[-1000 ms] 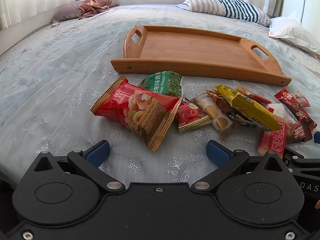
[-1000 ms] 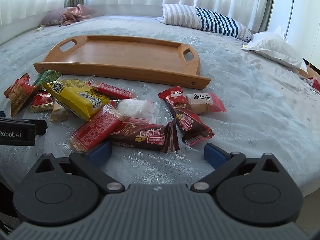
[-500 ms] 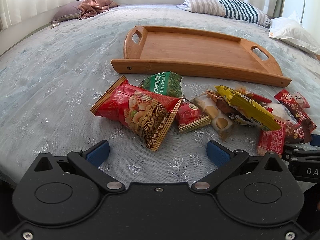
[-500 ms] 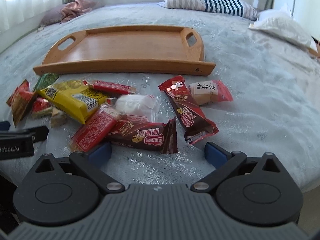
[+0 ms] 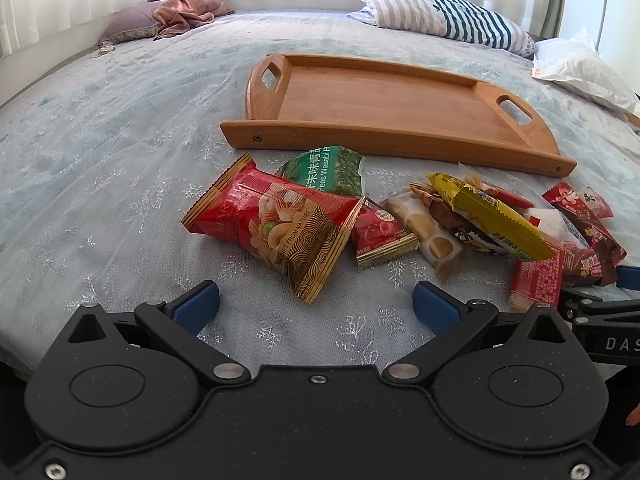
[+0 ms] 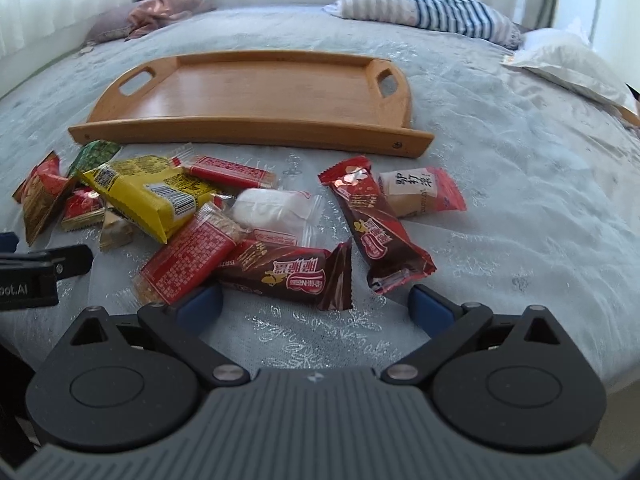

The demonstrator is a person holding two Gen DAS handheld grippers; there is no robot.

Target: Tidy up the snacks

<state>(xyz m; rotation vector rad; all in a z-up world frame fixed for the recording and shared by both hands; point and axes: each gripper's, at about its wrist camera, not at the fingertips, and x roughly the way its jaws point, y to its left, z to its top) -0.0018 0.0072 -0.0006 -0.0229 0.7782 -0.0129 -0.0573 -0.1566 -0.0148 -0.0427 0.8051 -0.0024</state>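
A pile of snack packets lies on the bed in front of a bare wooden tray (image 5: 384,96) (image 6: 256,88). In the left wrist view a big red nut bag (image 5: 276,224), a green wasabi pea bag (image 5: 328,168), a small red packet (image 5: 380,232) and a yellow packet (image 5: 488,212) show. My left gripper (image 5: 316,304) is open and empty just short of the red nut bag. In the right wrist view my right gripper (image 6: 316,304) is open and empty, right before a brown chocolate bar (image 6: 292,272), with a second brown bar (image 6: 376,228) and a red cracker pack (image 6: 188,256) close by.
A striped pillow (image 5: 448,16) and a white pillow (image 5: 580,68) lie at the far right of the bed, a pink cloth (image 5: 184,12) at the far left. The left gripper's body shows at the left edge of the right wrist view (image 6: 36,276).
The right gripper has moved forward and tilted down toward the brown chocolate bars. The left gripper has barely moved.
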